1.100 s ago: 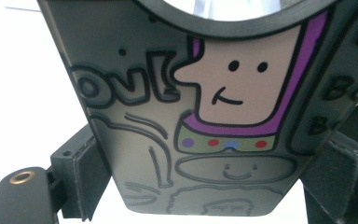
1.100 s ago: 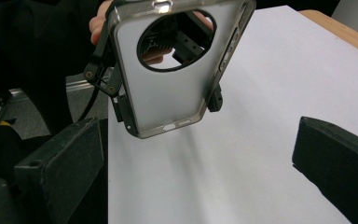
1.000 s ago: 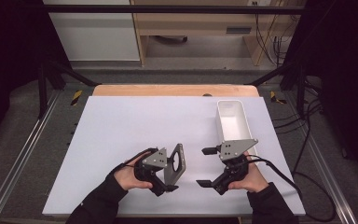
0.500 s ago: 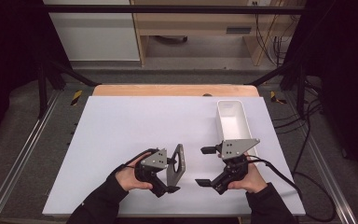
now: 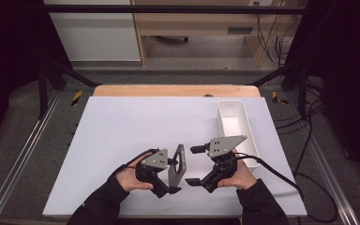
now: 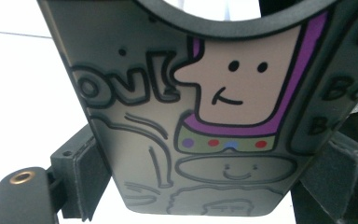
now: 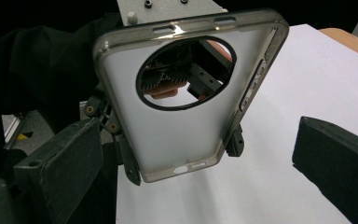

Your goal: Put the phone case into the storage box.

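A grey phone case (image 5: 178,163) with a round camera hole stands on end above the white table. My left gripper (image 5: 170,174) is shut on its lower end. In the left gripper view the case's outer side (image 6: 200,116) shows a cartoon print, and the pads (image 6: 89,173) press on its two edges. My right gripper (image 5: 194,165) is just right of the case, open, with its jaws pointing at it. In the right gripper view the case's plain inner side (image 7: 182,116) faces me, and the right gripper (image 7: 200,186) has nothing between its fingers (image 7: 60,168).
A long white tray (image 5: 234,123) lies at the right of the white table top (image 5: 122,136), just behind my right hand. A wooden edge runs along the far side of the table. Cables trail off to the right.
My right gripper has shifted a little to the left, closer to the case. The left gripper and the case have kept still.
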